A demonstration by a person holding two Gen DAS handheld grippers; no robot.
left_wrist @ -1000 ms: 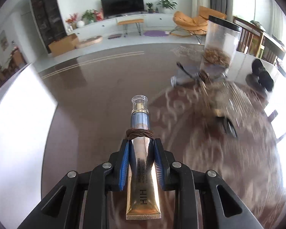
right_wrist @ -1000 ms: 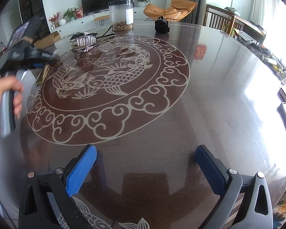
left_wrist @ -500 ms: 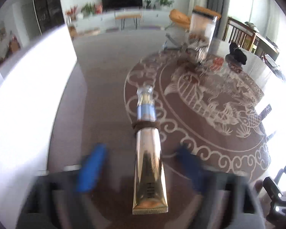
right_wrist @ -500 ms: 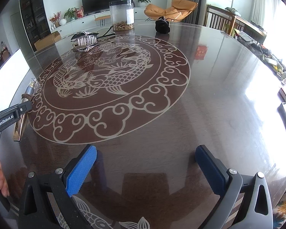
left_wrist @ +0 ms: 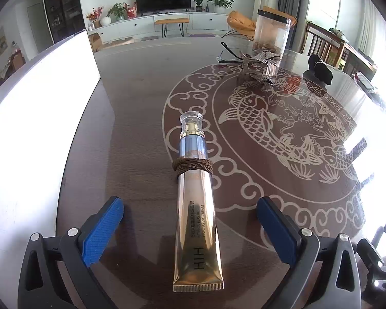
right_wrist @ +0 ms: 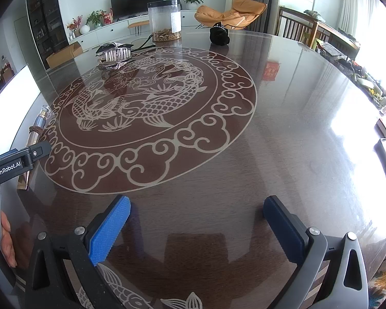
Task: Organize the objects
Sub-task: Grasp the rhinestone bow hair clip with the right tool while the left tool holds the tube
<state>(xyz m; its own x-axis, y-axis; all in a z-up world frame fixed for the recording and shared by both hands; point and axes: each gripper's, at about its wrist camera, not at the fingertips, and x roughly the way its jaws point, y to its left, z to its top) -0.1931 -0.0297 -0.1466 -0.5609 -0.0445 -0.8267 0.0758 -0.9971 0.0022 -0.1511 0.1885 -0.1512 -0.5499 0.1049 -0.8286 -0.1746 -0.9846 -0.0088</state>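
A gold eye-cream tube [left_wrist: 196, 221] with a blue neck, clear cap and a brown hair tie [left_wrist: 192, 166] wound round it lies flat on the dark glass table [left_wrist: 141, 118], cap pointing away. My left gripper [left_wrist: 190, 231] is open, its blue pads either side of the tube and apart from it. The tube also shows at the left edge of the right wrist view [right_wrist: 37, 126], partly behind the left gripper's body. My right gripper [right_wrist: 196, 228] is open and empty above the table's near edge.
At the far side stand a clear jar with dried contents [right_wrist: 164, 20], a silver hair clip on a foil packet [right_wrist: 114, 55] and a black scrunchie [right_wrist: 219, 35]. A white panel [left_wrist: 38, 118] borders the table on the left. A carp pattern [right_wrist: 146, 97] fills the middle.
My left gripper was shut on the tube and held it above the table. It has lowered it, opened and let go; the tube now lies on the table. The right gripper has not moved.
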